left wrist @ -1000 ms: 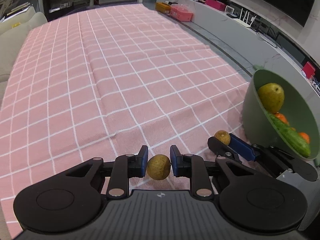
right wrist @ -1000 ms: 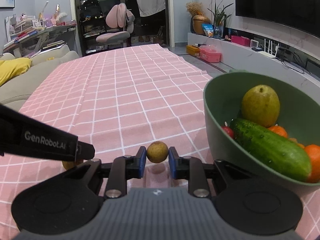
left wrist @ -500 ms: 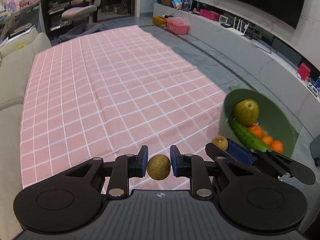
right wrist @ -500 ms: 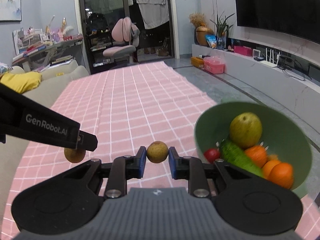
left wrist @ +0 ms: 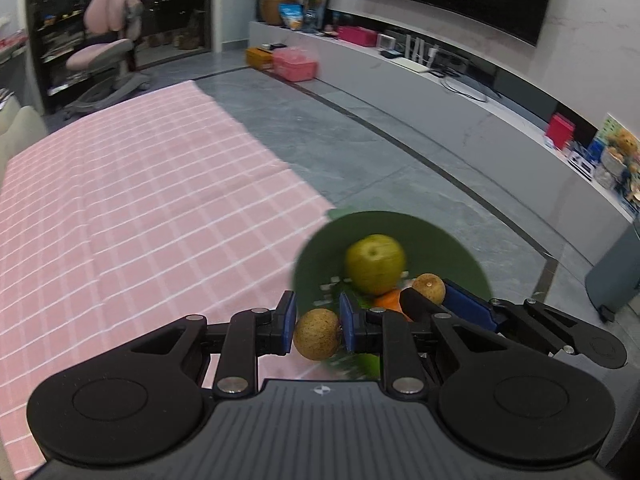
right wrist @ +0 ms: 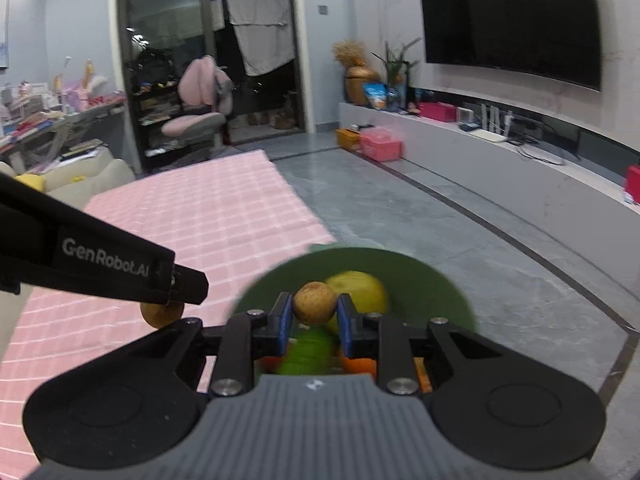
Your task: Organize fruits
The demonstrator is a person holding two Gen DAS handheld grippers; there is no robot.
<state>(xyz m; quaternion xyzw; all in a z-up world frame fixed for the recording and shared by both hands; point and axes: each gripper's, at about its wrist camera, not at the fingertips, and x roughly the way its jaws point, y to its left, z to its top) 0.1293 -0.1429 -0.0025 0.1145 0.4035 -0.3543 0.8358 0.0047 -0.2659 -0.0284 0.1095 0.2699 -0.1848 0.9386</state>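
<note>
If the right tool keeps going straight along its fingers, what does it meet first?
Probably the yellow-green pear in the green bowl: it sits right behind the small brown fruit clamped in the right tool. Depth is unclear, so it might reach the cucumber below first.

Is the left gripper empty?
No, the left gripper is clamped on a small brown fruit between its blue pads.

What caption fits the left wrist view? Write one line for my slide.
Left hand-held gripper shut on a small brown fruit above the green bowl of produce.
</note>
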